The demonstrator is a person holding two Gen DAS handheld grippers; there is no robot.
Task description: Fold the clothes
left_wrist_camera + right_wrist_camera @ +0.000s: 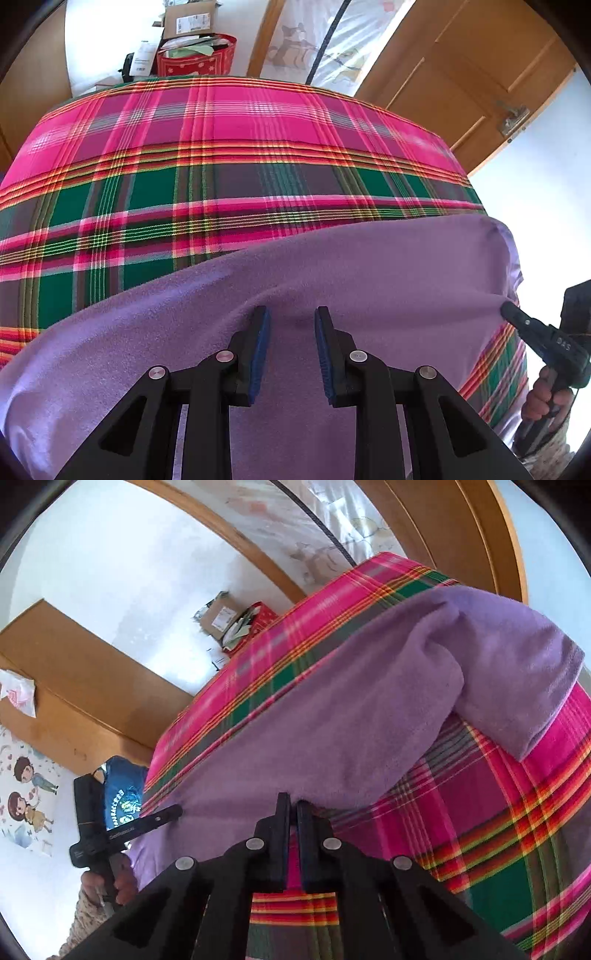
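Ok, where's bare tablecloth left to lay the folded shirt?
Free: the plaid tablecloth beyond the purple shirt, up to the far edge by the red box. Crowded: the near side, under the shirt, left gripper and right gripper.

We see a home room, plaid-covered table [240,147], wooden door [461,85], cardboard box [192,18], cartoon wall stickers [31,794].

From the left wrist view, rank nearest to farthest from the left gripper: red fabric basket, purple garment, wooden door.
From the left gripper:
1. purple garment, right under its fingers.
2. wooden door, upper right, beyond the table.
3. red fabric basket, top left, across the table; nearly tied with the door.
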